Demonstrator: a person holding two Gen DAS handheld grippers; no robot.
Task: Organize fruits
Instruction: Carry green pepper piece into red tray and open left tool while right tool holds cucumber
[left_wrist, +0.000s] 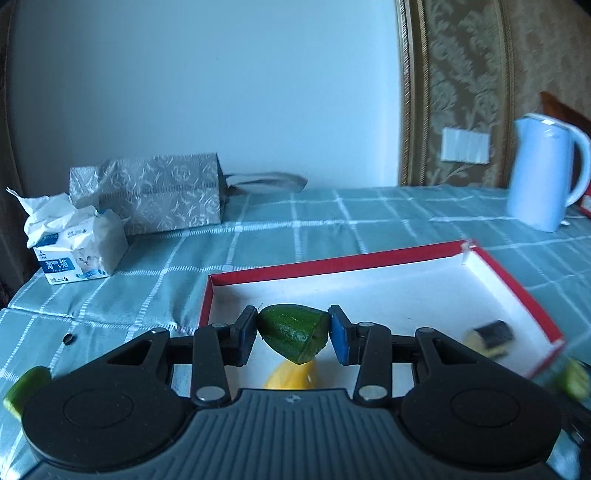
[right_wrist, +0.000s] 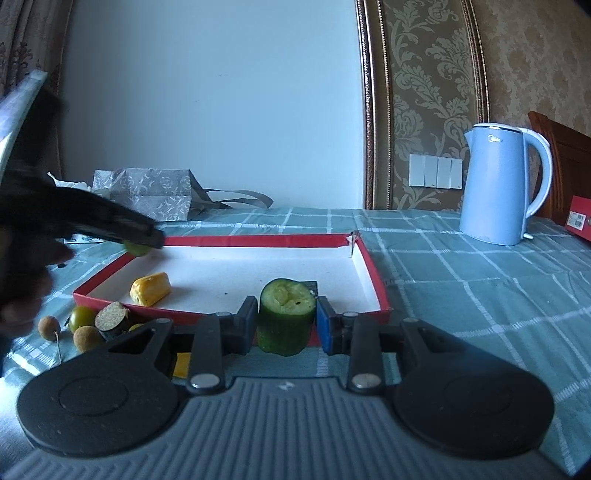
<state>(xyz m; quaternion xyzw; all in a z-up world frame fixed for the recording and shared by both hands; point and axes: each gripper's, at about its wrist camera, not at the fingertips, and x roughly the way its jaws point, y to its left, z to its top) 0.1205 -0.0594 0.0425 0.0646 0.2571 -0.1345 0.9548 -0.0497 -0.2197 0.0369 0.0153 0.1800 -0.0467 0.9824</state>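
In the left wrist view my left gripper is shut on a dark green cucumber end, held above the near left part of a red-rimmed white tray. A yellow fruit piece lies in the tray right below it, and a dark blurred chunk lies at the tray's right. In the right wrist view my right gripper is shut on an upright cucumber chunk at the tray's near edge. The left gripper shows there over the tray's far left corner, and the yellow piece lies inside.
Outside the tray's near left corner lie a green fruit, a dark-skinned slice and two longans. A blue kettle stands at the back right beside a red box. A grey bag and a tissue pack sit at the back left.
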